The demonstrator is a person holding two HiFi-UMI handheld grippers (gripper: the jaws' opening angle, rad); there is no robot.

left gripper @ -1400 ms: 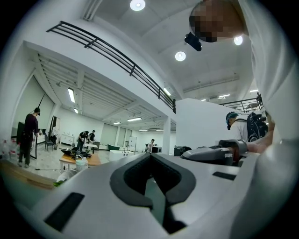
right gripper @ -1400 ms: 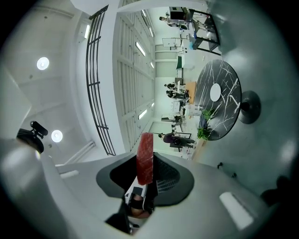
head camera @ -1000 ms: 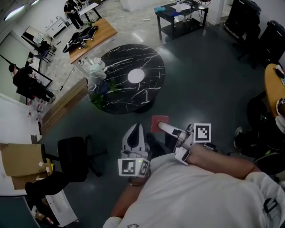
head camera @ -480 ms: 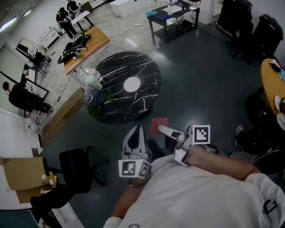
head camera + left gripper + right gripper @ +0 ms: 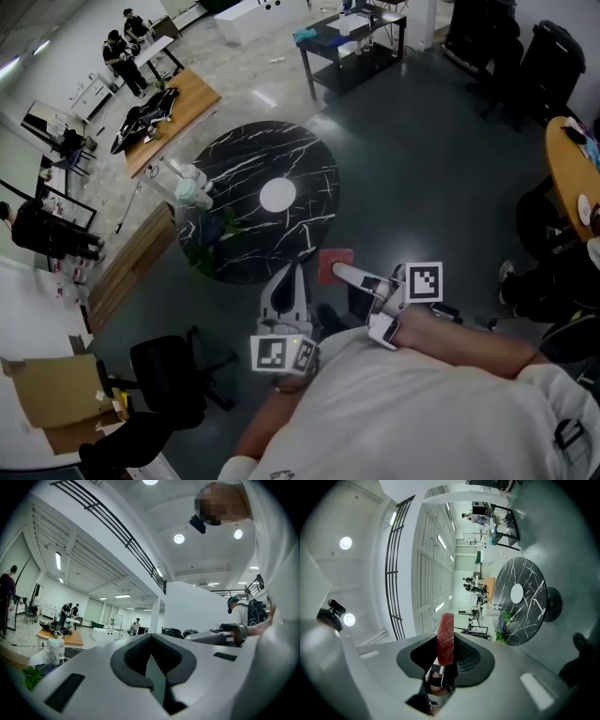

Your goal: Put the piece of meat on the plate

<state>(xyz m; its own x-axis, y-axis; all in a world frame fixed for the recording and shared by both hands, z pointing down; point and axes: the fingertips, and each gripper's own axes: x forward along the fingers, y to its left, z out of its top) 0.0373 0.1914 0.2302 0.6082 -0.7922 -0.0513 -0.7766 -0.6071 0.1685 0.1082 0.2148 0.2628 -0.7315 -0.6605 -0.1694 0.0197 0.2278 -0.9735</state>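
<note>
Your right tongs (image 5: 343, 271) clamp the piece of meat (image 5: 334, 256) by one end, held level so it won't slip. The plate (image 5: 277, 195) sits well ahead on the counter (image 5: 234, 159). Your left tongs (image 5: 290, 270) are closed and empty, likely unneeded for now.

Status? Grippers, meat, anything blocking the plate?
Right gripper shut on meat. Left gripper shut, empty. Plate bare, mid-table, not reached yet. Bottles at table's edge, away from plate.
</note>
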